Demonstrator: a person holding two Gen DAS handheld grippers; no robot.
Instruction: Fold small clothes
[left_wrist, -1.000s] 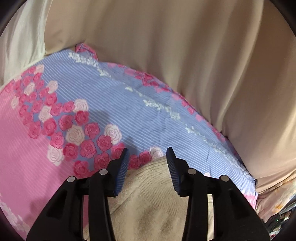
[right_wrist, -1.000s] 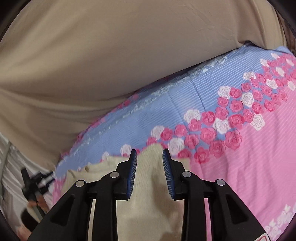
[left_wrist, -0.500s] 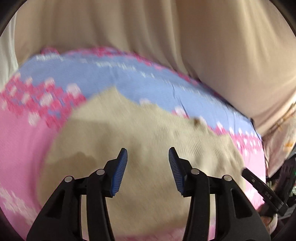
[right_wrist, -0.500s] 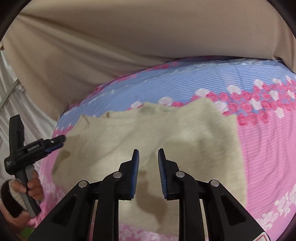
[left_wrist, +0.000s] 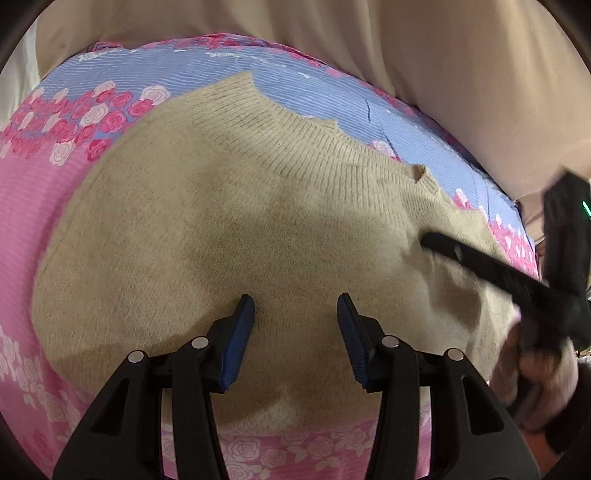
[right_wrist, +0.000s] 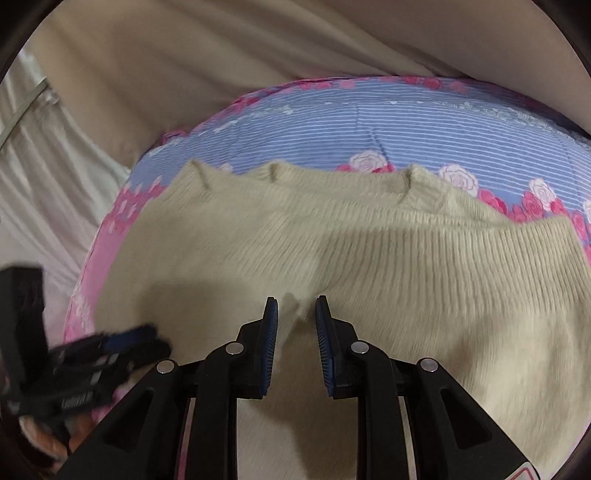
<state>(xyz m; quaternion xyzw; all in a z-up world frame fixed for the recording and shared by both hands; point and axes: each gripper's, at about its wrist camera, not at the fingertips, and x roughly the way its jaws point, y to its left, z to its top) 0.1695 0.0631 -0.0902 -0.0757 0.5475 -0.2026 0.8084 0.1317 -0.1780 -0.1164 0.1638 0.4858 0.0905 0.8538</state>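
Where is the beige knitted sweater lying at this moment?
In both wrist views the beige knitted sweater lies spread on the floral bedsheet, its ribbed edge towards the blue striped part, under both grippers.

Both wrist cameras look down close over the beige sweater (left_wrist: 229, 229) on the floral bedsheet (right_wrist: 406, 122), each catching the other gripper at its edge.

1. Left gripper (right_wrist: 122, 350), seen in the right wrist view: small white lettering on its black body, too blurred to read.
2. No other text, label or number can be read.
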